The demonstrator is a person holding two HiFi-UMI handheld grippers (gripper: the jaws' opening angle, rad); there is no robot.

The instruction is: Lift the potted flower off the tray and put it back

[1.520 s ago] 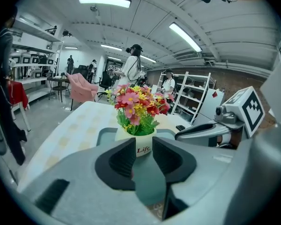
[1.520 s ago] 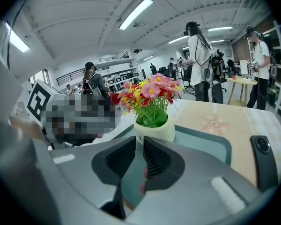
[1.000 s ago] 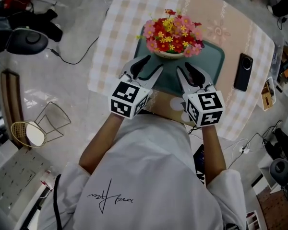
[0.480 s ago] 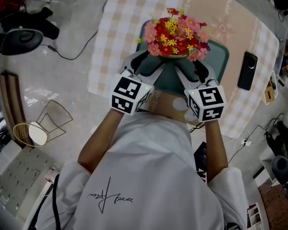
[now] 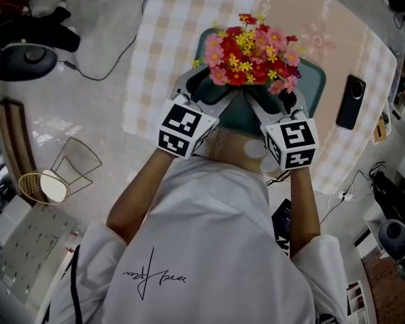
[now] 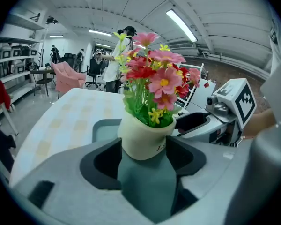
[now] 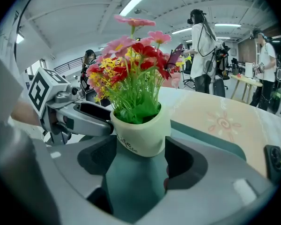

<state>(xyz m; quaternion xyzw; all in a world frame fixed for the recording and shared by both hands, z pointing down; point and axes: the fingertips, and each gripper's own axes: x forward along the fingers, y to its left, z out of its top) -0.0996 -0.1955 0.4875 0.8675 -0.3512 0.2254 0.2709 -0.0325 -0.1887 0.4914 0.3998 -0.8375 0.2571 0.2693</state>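
Note:
The potted flower (image 5: 251,56), red, pink and yellow blooms in a cream pot (image 6: 143,137), stands upright on the teal tray (image 5: 312,81). My left gripper (image 5: 206,93) reaches in from the near left and my right gripper (image 5: 273,101) from the near right. Both have just been opening their jaws. In the left gripper view the pot sits at the tips of the wide-spread jaws of the left gripper (image 6: 145,154). The right gripper view shows the pot (image 7: 140,137) likewise at the tips of the right gripper (image 7: 140,157). I see no pad pressing on it.
The tray lies on a table with a checked cloth (image 5: 169,39). A black phone (image 5: 351,101) lies to the right of the tray. A wire basket (image 5: 50,181) and cables sit on the floor at the left. People stand in the background of both gripper views.
Both grippers have moved forward to the pot and their jaws have spread wider. The pot now stands at their fingertips instead of ahead of them.

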